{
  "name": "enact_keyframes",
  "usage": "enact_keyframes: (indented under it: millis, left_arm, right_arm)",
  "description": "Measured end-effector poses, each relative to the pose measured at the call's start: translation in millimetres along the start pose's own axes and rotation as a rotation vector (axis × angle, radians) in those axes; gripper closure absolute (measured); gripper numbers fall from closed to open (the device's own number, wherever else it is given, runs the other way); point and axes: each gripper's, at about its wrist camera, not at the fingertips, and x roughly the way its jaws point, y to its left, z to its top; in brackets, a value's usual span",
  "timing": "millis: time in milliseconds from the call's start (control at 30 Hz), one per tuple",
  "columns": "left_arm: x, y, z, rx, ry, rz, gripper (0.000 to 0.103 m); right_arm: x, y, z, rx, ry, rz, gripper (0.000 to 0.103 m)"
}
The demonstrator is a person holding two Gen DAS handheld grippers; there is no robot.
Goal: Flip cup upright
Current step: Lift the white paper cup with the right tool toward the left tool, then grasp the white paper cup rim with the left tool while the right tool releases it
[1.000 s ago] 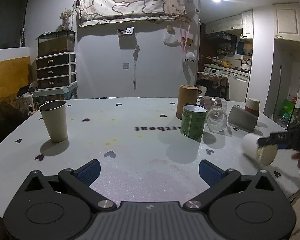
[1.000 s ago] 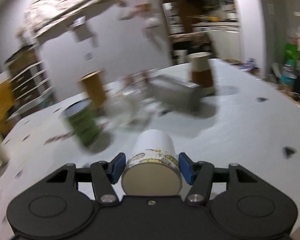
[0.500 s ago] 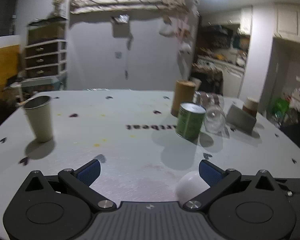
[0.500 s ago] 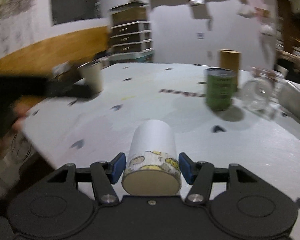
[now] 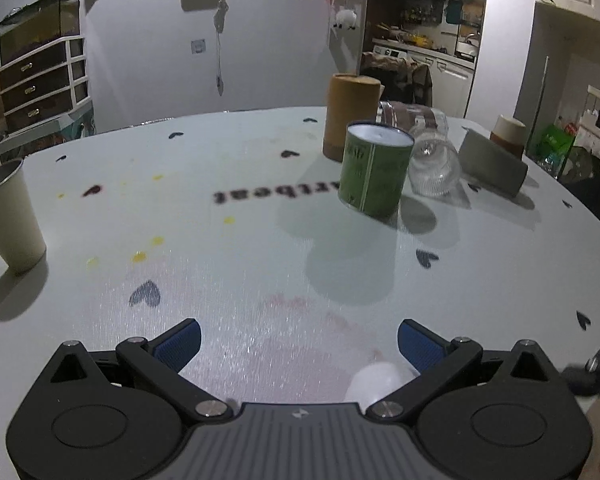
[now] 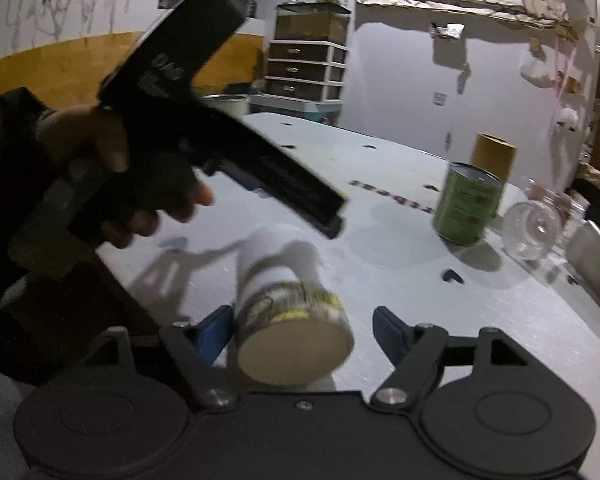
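Observation:
A white paper cup [image 6: 288, 304] with a yellow-patterned band lies on its side between my right gripper's [image 6: 304, 330] fingers, its flat base toward the camera. The right jaws stand open: the left pad is next to the cup, the right pad is apart from it. In the left wrist view a bit of the white cup [image 5: 374, 382] shows low, just inside the right finger. My left gripper [image 5: 298, 340] is open and empty above the table's near edge. The left gripper's body and the hand holding it [image 6: 204, 152] show in the right wrist view.
On the white heart-print table [image 5: 240, 240] stand a green can [image 5: 374, 176], a brown tube [image 5: 350, 116], a beige metal-lined cup [image 5: 8, 216] at the left and a brown-banded cup [image 5: 508, 134]. A glass jar [image 5: 432, 164] and a grey cup [image 5: 492, 164] lie on their sides.
My right gripper has opened; the cup is no longer clamped and tilts to the left. Both grippers have moved closer together near the table's front edge.

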Motion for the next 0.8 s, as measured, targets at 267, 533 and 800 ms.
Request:
enact_keyframes:
  millis: [267, 533, 800]
  left_arm:
    - [-13, 15, -13, -0.056, -0.006, 0.002, 0.0]
    - [-21, 18, -32, -0.092, 0.019, -0.04, 0.0]
    - [-29, 32, -13, -0.307, 0.058, -0.244, 0.003]
  right_arm:
    - [-2, -24, -4, 0.082, 0.014, -0.135, 0.026]
    - [12, -53, -1, 0.251, -0.007, -0.244, 0.026]
    - [16, -57, -1, 0.315, -0.019, -0.231, 0.027]
